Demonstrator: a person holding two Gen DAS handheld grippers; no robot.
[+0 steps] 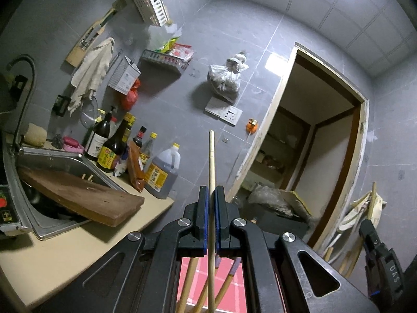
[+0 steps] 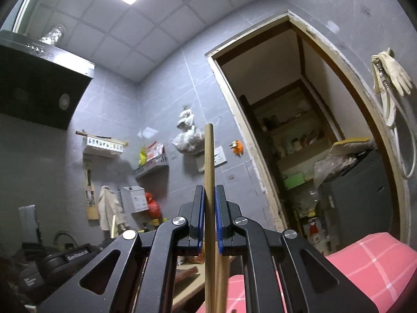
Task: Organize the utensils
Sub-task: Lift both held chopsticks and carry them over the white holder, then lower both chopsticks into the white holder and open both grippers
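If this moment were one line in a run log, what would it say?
left tongs: shut on pale wooden chopstick | right tongs: shut on darker wooden chopstick | both sticks upright | pink checked cloth below

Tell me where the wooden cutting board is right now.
In the left wrist view the wooden cutting board lies at lower left, propped across the steel sink, left of the sauce bottles and the left gripper.
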